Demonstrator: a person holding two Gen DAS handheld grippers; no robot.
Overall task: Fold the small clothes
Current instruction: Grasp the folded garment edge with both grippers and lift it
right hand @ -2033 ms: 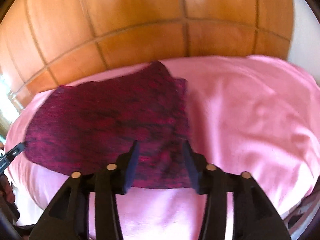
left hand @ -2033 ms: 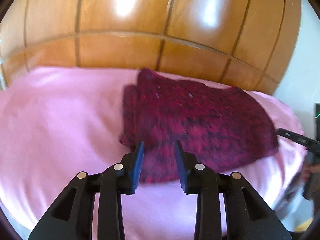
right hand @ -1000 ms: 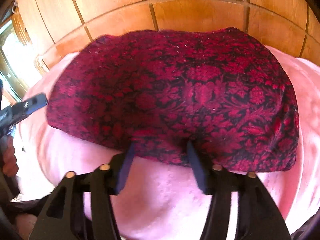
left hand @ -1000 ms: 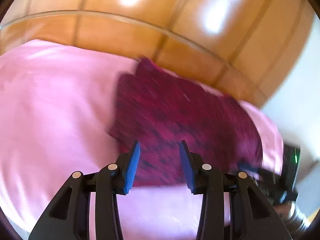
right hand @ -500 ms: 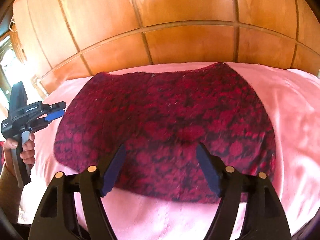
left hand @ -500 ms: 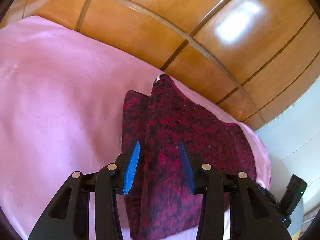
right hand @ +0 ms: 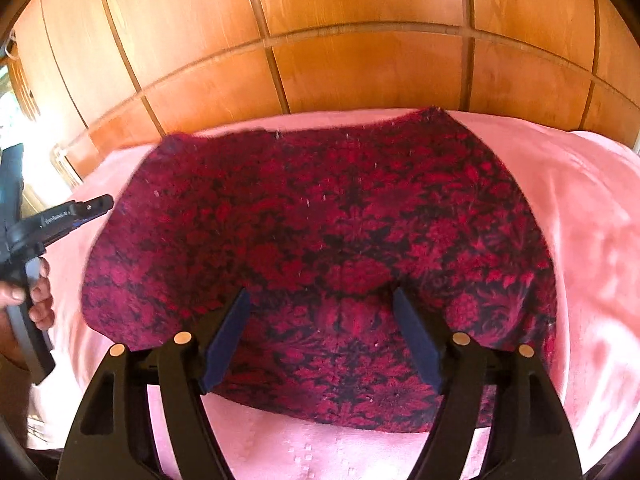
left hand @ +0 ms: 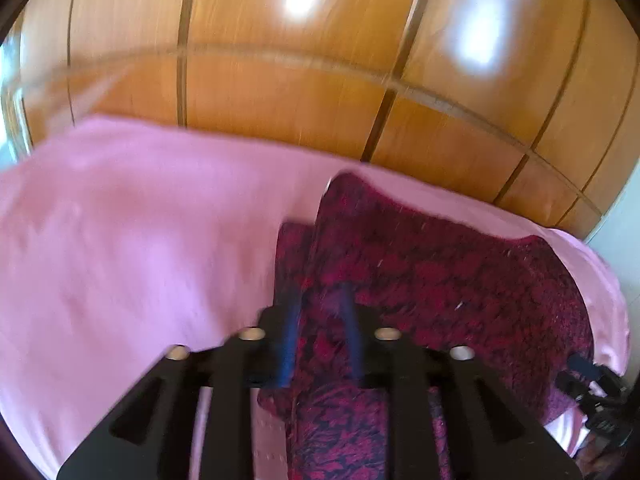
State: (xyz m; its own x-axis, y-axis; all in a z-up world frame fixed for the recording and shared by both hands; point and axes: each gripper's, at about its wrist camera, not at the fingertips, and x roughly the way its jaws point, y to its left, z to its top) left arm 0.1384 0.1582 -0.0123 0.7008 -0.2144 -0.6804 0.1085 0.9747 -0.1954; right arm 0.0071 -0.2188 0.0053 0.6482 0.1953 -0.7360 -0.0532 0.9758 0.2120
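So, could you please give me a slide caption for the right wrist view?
Right gripper open above a red-and-black patterned garment spread on a pink bedcover.

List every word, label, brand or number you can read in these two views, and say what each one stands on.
Small white lettering on the side of the left tool, seen in the right wrist view: too small and blurred to read.
Nothing readable on the red patterned garment, pink cover or wood panels.

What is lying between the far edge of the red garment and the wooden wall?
In the right wrist view, only a bare strip of pink bed cover lies between the red garment and the wooden wall.
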